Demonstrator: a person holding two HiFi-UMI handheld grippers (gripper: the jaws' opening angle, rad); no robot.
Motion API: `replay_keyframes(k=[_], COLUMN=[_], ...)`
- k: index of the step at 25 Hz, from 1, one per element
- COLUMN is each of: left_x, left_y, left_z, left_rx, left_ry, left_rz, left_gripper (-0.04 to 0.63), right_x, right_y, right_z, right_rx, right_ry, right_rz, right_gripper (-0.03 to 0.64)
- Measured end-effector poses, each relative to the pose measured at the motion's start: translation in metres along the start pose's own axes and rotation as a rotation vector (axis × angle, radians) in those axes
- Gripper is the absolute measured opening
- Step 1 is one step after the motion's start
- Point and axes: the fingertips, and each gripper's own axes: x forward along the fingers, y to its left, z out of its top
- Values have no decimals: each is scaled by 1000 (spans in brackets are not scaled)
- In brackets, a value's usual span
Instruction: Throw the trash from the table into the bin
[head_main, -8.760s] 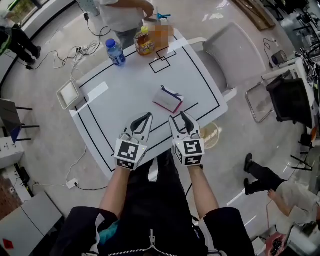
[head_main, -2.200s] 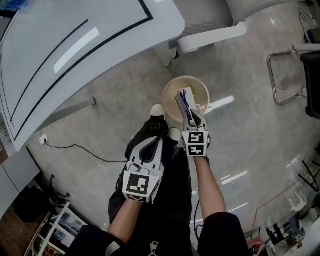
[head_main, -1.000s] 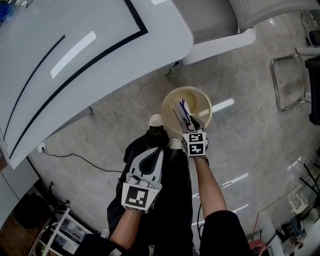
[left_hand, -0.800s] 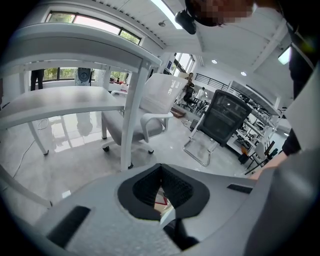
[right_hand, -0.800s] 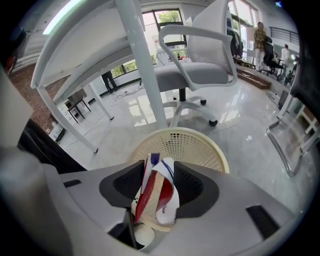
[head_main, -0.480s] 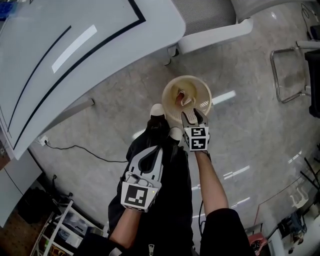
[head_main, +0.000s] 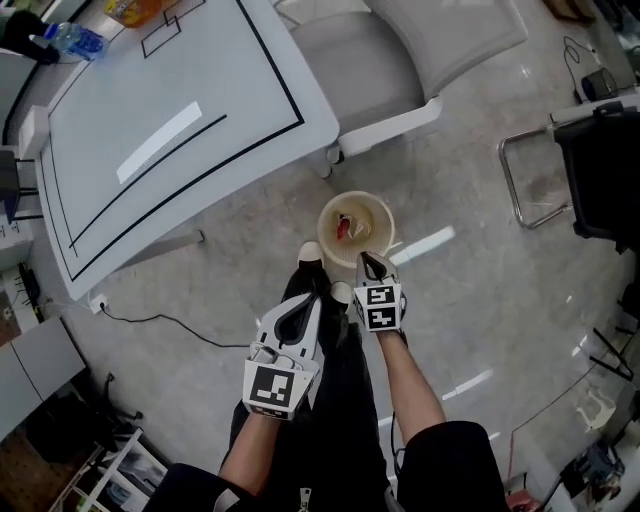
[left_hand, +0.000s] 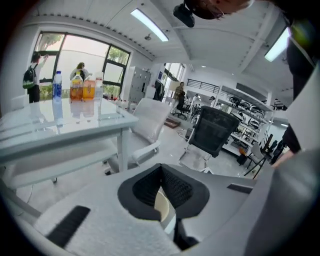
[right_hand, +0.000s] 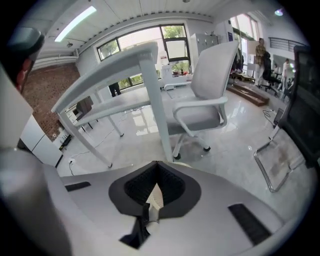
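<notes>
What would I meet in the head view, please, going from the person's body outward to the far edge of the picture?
left gripper → right gripper → bin → white office chair

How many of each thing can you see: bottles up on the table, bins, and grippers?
Water bottle: 1
Orange bottles: 2
Bin: 1
Grippers, the left gripper and the right gripper: 2
Total: 6
</notes>
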Motion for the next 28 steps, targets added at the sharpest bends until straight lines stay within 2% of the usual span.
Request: replay_keyframes(k=[5,10,14,20,24,28], left_x=[-45,-111,-162,-231,-269,-315], left_y=[-16,-13,7,51,76,112], left_z=[85,163,216,248,257,262], left_rx=[94,150,153,138,147,159], left_ry=[-123,-232,-336,-440,-494,-544], left_rz=[25,98,161,262,278,303], left_gripper=[8,8,8,8,8,8], right_x=[-90,-181,-232,-284,-315,-325], right_y=[28,80,138,234,288,347], right_z=[90,170,240,315,357,374], right_rx=[-21,-76,-102,-259,-288,-323], right_ry=[-151,-305,-435,-527,-617,-673], right_rz=[38,97,162,271,322,332], right_gripper=[11,11,11,11,11,11])
